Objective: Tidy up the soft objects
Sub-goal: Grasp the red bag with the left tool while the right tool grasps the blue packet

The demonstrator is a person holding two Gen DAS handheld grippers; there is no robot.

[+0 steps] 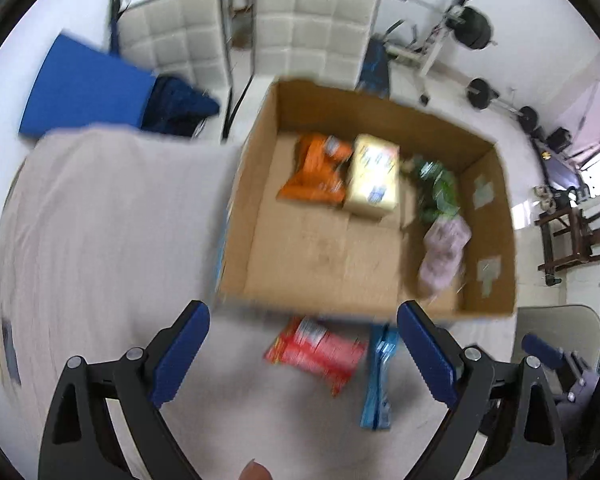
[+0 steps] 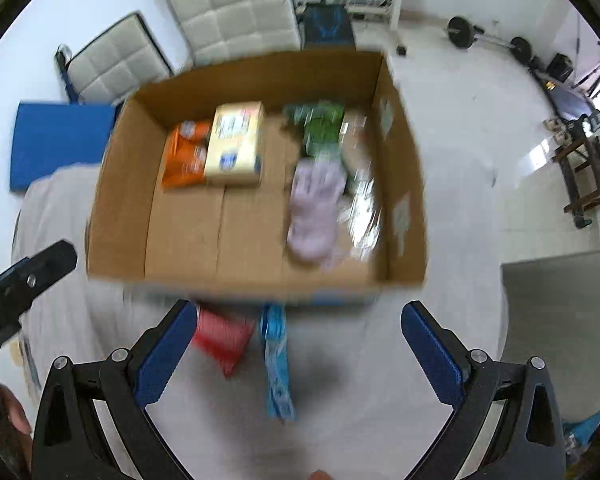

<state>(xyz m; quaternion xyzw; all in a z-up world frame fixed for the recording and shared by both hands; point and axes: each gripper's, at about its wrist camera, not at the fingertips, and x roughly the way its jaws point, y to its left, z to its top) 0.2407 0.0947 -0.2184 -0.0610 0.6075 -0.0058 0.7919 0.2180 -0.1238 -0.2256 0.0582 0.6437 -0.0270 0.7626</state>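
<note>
Both sets of jaws are spread wide and empty above the bench (image 1: 100, 220): left gripper (image 1: 304, 352), right gripper (image 2: 296, 352); cardboard box (image 2: 116, 200) holds soft packs.

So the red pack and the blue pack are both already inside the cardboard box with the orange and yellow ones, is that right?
Not quite. The orange pack and yellow pack are inside the cardboard box, but the red pack and blue pack lie outside it, on the grey cloth in front of its near wall. The left wrist view shows this.
</note>
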